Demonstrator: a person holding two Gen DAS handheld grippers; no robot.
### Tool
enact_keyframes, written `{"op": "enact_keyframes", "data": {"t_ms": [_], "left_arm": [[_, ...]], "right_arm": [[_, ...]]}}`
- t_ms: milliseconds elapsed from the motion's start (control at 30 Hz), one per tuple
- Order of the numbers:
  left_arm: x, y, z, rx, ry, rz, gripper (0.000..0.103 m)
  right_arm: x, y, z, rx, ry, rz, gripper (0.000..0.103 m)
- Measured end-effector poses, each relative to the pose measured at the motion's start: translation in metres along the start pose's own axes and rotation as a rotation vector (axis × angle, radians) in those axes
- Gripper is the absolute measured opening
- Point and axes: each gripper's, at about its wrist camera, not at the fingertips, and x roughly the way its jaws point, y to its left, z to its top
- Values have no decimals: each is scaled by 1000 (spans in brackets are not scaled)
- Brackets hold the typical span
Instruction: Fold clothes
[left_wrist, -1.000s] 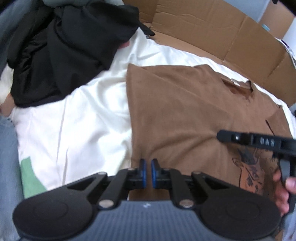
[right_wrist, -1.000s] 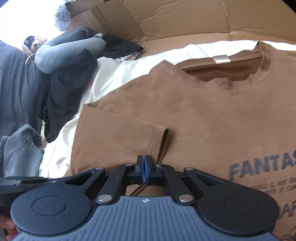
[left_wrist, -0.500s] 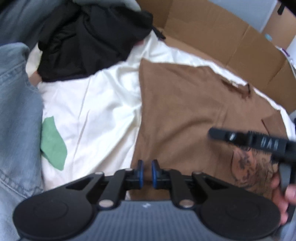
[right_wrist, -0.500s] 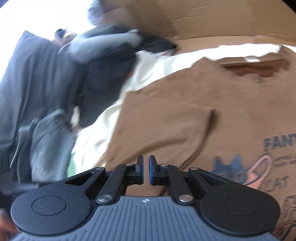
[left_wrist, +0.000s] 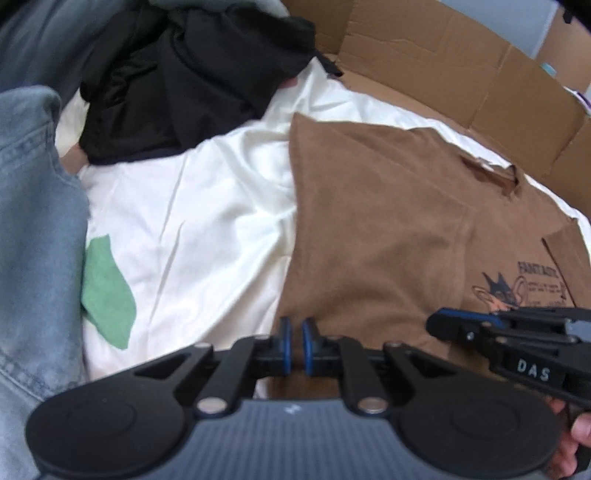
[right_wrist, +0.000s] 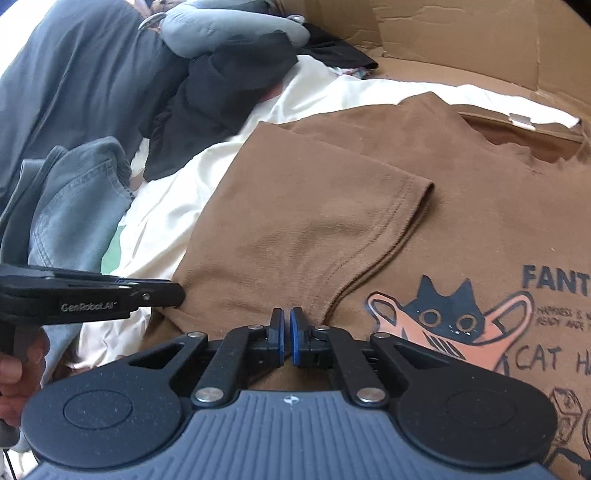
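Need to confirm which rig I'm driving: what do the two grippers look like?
Both alike: the left gripper and right gripper are matte black linkages with silver pivot pins, blue-edged finger pads and a ribbed grey body. White lettering: "GenRobot.AI" on the left one's side, "DAS" on the right's. Bare hands hold them; no sleeves visible.

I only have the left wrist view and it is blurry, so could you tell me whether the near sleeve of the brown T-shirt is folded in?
Observer: Yes. In the right wrist view the sleeve lies flat over the front of the brown T-shirt, with its hem toward the cat print.
Operator: Is the right gripper holding cloth?
Observer: No. The right gripper shows a narrow gap between its pads, with nothing in it.
Operator: Where is the left gripper's tip?
Observer: The left gripper points at the shirt's edge beside the white sheet. I cannot tell whether it is touching.
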Motion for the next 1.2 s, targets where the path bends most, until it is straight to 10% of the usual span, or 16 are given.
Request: {"op": "enact_keyframes", "data": {"t_ms": [167, 633, 933, 1200], "left_arm": [[-12, -9, -5, 29, -9, -39, 10], [11, -25, -26, 136, 13, -9, 14], [-3, -19, -22, 142, 59, 30, 15], [-31, -17, -11, 127, 65, 61, 58]], "right_arm": [[-12, 12, -3, -38, -18, 45, 33], [0, 26, -22, -229, 35, 23, 32], [-15, 2, -13, -75, 92, 70, 32], [-64, -21, 0, 14, 87, 88, 43]]}}
